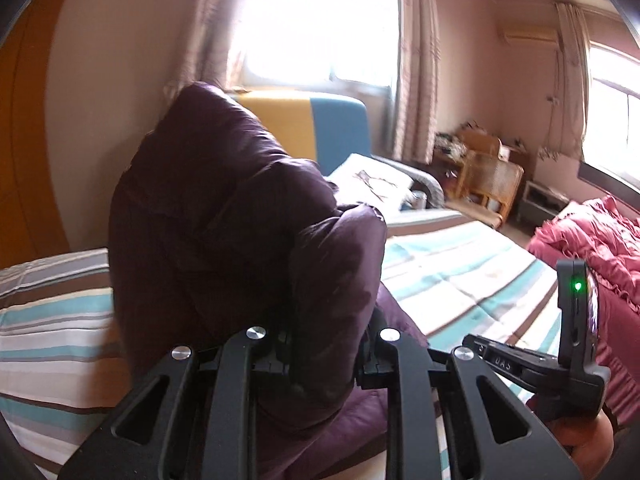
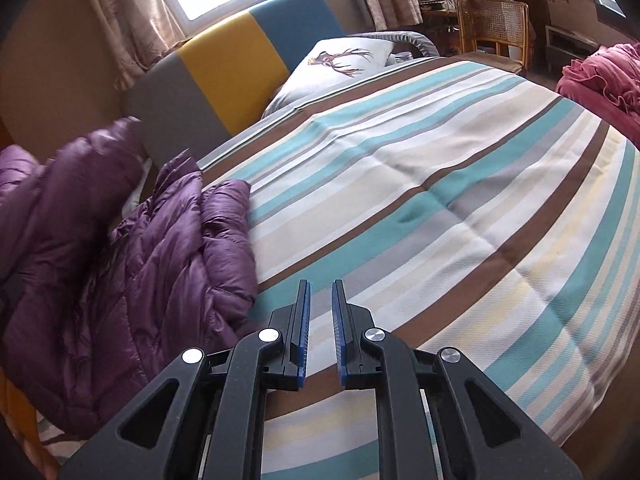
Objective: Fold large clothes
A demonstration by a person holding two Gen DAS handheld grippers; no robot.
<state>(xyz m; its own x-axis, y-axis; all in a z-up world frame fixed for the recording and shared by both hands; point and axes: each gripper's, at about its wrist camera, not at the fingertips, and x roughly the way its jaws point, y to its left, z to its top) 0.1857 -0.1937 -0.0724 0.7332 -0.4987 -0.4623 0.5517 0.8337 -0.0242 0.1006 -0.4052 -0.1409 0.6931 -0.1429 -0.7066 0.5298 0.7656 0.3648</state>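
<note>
Two black two-finger grippers work over a bed covered by a striped quilt in teal, brown, cream and grey. The left gripper is clamped on a dark purple quilted puffer jacket, whose padded fabric bunches up between its fingers and rises in a tall fold that hides the fingertips. In the left wrist view the jacket stands lifted in front of the camera, its lower part trailing down onto the quilt.

The right gripper holds nothing: its blue-padded fingers stand nearly together with only a narrow gap, and bare striped quilt shows through that gap. From the right wrist view the purple jacket lies heaped at the left side of the bed, just beside this gripper and apart from its fingers; part of it is blurred.

At the head of the bed stands a padded headboard in grey, yellow and blue panels, with a white pillow printed with a deer leaning near it. A crumpled pink-red blanket lies at the far right edge. A wicker chair stands beyond the bed near curtained windows.
</note>
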